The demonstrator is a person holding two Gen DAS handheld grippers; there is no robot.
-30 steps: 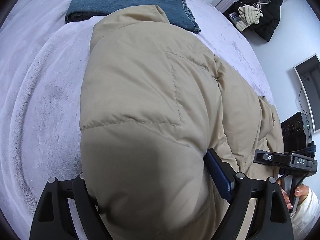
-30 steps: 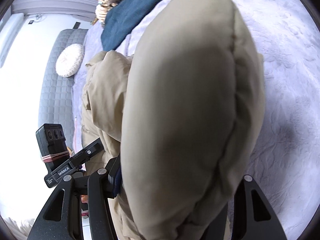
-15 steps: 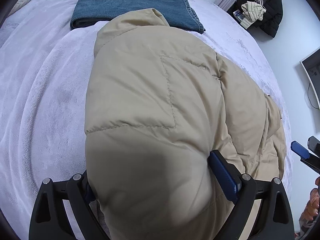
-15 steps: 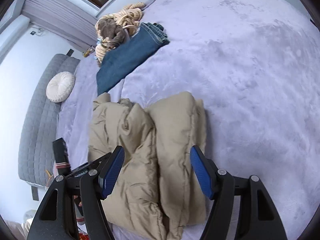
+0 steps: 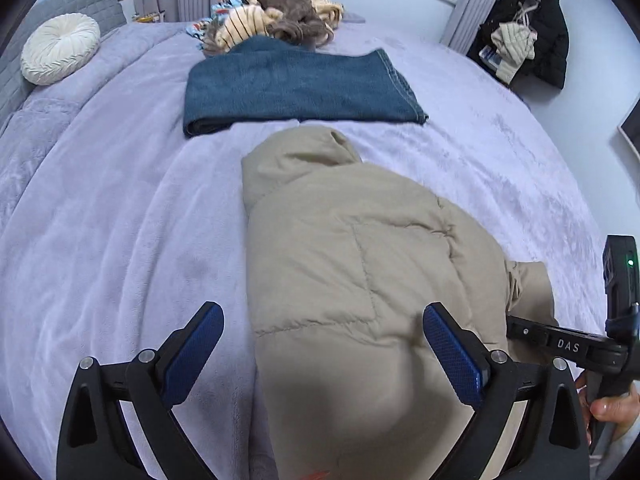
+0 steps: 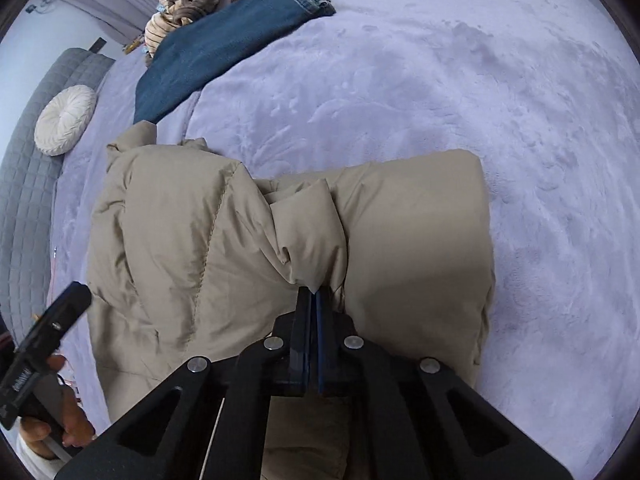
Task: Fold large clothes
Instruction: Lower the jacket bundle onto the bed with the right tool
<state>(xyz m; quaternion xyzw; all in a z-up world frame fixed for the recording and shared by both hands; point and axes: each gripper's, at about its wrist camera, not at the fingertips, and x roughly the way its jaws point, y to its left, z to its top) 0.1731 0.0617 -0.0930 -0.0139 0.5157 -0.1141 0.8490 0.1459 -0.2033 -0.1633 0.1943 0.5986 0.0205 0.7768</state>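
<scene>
A beige puffer jacket (image 5: 352, 264) lies folded on the lilac bed cover (image 5: 120, 240); it also shows in the right wrist view (image 6: 192, 240). My left gripper (image 5: 324, 348) is open, its blue pads either side of the jacket's near end, not clamping it. My right gripper (image 6: 313, 300) is shut, its tips pinching a fold of the jacket at the middle. The right gripper also shows at the right edge of the left wrist view (image 5: 568, 344).
Folded blue jeans (image 5: 296, 88) lie beyond the jacket, with a heap of striped and brown clothes (image 5: 280, 20) behind. A round white cushion (image 5: 60, 48) leans on the grey headboard at left. Dark coats (image 5: 532, 28) hang at the far right.
My left gripper has opened and let go of the jacket, backing off. My right gripper, open half a second ago, has closed on a fold of the jacket.
</scene>
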